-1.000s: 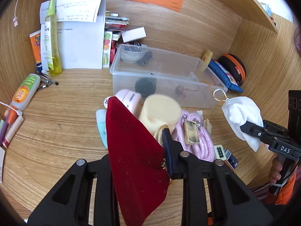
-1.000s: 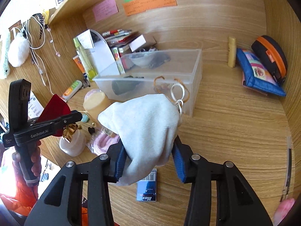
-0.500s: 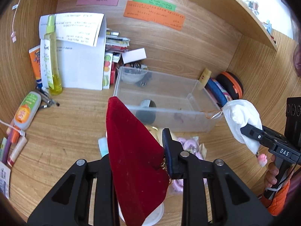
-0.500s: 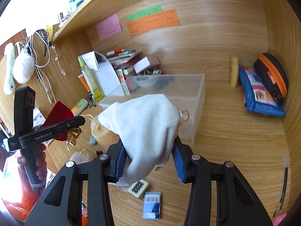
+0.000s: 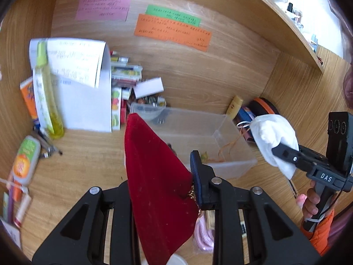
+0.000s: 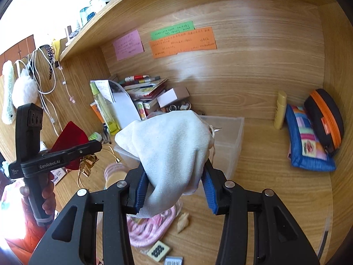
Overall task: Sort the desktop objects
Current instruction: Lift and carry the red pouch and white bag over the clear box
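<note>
My left gripper (image 5: pixel 163 176) is shut on a dark red velvet pouch (image 5: pixel 154 176) and holds it up above the desk; the pouch also shows in the right wrist view (image 6: pixel 70 141), with gold cord hanging below. My right gripper (image 6: pixel 174 187) is shut on a white cloth pouch (image 6: pixel 172 150) with a ring on its drawstring; it shows at the right of the left wrist view (image 5: pixel 273 134). A clear plastic bin (image 5: pixel 231 167) stands on the desk below and ahead of both grippers, its near wall also in the right wrist view (image 6: pixel 231 150).
Pink rope (image 6: pixel 147 227), a small shell (image 6: pixel 183 220), a patterned tile (image 6: pixel 158 251) and a cream round lid (image 6: pixel 114 174) lie on the desk front. A blue pouch (image 6: pixel 306 141), an orange-black case (image 6: pixel 326 121), a yellow bottle (image 5: pixel 48 101) and stacked books (image 6: pixel 145 88) line the back.
Both grippers have risen and moved toward the bin with their pouches still held. The front clutter has dropped low in both views.
</note>
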